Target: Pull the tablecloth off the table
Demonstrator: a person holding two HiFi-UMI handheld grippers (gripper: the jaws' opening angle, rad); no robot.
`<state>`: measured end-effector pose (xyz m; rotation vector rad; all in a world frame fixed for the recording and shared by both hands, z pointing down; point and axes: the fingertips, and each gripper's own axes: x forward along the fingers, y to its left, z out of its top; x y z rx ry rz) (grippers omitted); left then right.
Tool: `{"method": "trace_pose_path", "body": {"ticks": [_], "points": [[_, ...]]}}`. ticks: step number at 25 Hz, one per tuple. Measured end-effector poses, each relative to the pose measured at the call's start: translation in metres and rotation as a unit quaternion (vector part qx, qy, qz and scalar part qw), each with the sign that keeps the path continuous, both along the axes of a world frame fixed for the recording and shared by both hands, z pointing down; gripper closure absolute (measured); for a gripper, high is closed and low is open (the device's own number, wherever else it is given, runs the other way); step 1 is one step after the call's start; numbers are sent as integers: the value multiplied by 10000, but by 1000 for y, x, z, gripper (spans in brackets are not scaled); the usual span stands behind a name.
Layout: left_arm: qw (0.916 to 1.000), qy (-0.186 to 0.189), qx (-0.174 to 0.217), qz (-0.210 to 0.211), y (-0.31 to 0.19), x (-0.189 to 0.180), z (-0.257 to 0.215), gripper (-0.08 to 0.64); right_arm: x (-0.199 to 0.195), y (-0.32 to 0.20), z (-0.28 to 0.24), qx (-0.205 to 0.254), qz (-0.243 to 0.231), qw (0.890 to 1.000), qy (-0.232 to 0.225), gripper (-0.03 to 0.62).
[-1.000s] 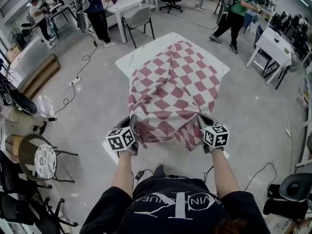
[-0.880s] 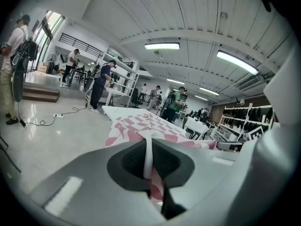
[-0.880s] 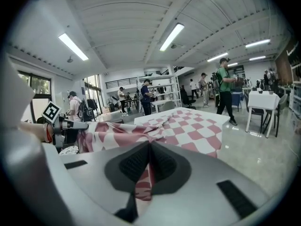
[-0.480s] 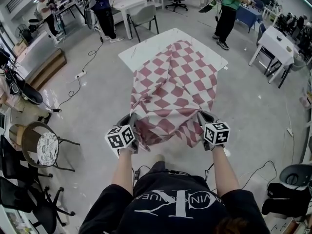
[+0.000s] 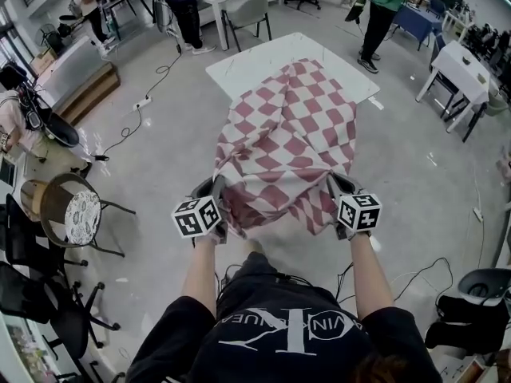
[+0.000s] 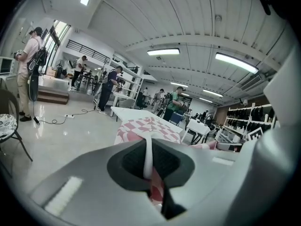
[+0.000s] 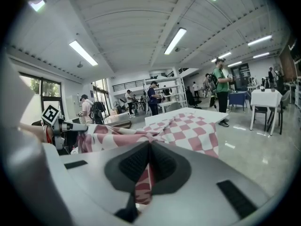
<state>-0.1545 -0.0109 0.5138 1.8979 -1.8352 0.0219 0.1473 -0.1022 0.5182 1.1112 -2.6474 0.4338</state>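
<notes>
A red-and-white checked tablecloth [image 5: 286, 138] stretches from the white table [image 5: 247, 64] toward me, its near part hanging in the air off the table's near edge. My left gripper [image 5: 216, 188] is shut on the cloth's near left corner, and my right gripper [image 5: 333, 183] is shut on the near right corner. In the left gripper view a fold of the tablecloth [image 6: 149, 157] is pinched between the dark pads. In the right gripper view the tablecloth [image 7: 188, 128] runs from the shut pads out to the table [image 7: 207, 114]. The far left part of the tabletop is bare.
A round-seated chair [image 5: 70, 218] stands at my left. Cables [image 5: 136, 106] trail over the floor at the left. Other white tables [image 5: 465, 64] and chairs stand at the right and back. People work in the background; one in a green top [image 5: 383, 2] is beyond the table.
Both grippers have drawn back from the table with the cloth in them. More of the white tabletop shows, and more of the cloth hangs off the near edge.
</notes>
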Motion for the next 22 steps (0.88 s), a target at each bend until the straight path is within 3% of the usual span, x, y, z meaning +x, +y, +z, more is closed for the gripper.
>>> {"method": "trace_pose_path", "body": {"ticks": [13,22], "points": [[9998,-96,111,-118,16,-2,-26,538,-7,2,-16,-111,-81,9999,-77,577],[9996,55,156,210,42,-29,-27,538,-31,51,-21,-146,271,9995,-16,577]]}}
